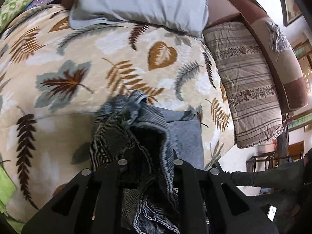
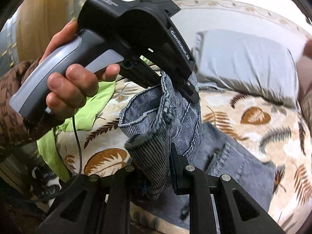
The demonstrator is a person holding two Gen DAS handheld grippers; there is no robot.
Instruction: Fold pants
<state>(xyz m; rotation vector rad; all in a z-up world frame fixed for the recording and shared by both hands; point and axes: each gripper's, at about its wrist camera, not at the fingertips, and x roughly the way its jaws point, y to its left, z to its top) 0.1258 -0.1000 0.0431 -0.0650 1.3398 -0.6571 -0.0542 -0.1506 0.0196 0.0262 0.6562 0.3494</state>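
- Left wrist view: my left gripper (image 1: 150, 167) has its jaws clenched on a bunched edge of the corduroy pants (image 1: 136, 136). The fabric fills the gap between the jaws and spills above and below them. I judge this grasp serves to lift one end clear of the bed (image 1: 68, 62), so the cloth hangs instead of dragging.
- Left wrist view: the rest of the pants lies flat on the leaf-print bedcover, just beyond the raised bunch. A grey pillow (image 1: 140, 2) sits well apart at the head of the bed, leaving the middle free for folding.
- Right wrist view: my right gripper (image 2: 156, 177) grips a second fold of the same pants (image 2: 156, 117), jaws closed on ribbed fabric.
- Right wrist view: the left gripper (image 2: 192, 89), in the person's left hand (image 2: 72, 81), pinches the hem just above mine. The two grasps are close together, probably to bring the edges into line before laying the fold down.
- Right wrist view: a green cloth (image 2: 85, 109) lies at the bed's edge, apart from the pants.
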